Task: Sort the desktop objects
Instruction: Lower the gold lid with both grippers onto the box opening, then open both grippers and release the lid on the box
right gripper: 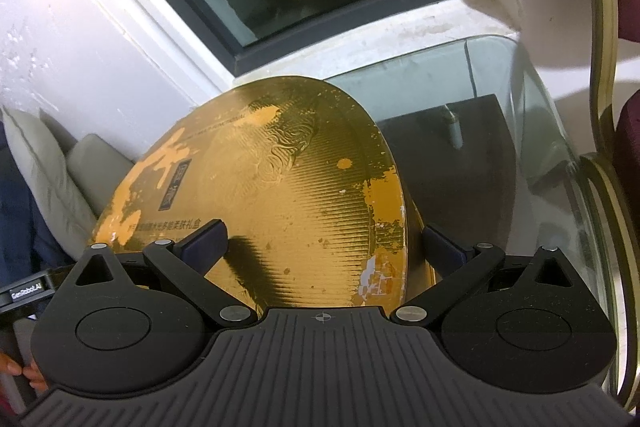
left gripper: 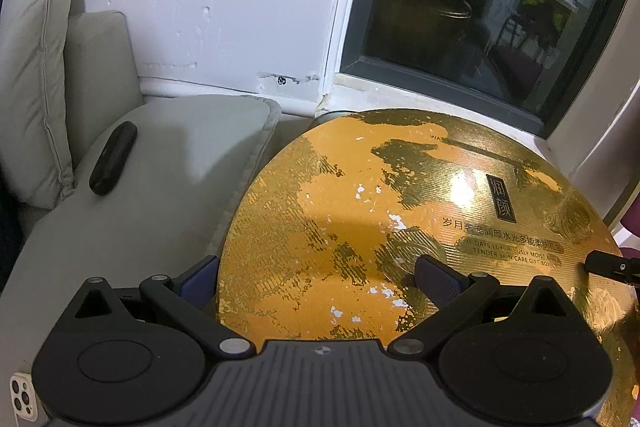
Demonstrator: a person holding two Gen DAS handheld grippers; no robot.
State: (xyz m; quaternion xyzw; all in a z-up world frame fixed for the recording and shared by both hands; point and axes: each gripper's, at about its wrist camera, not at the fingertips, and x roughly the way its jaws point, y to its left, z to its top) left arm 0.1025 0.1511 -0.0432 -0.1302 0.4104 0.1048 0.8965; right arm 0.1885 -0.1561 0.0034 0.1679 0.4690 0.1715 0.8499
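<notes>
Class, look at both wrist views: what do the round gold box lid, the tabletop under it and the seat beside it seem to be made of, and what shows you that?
Round gold box lid: probably foil-covered card; ribbed metallic sheen, with foil flaked off to orange and white patches.
Tabletop: clear glass; a dark base shows through it.
Seat cushion: pale grey fabric, matte, with stitched piped edges; possibly leatherette.

Glossy, scuffed gold-foil gift box (left gripper: 360,227)
</notes>
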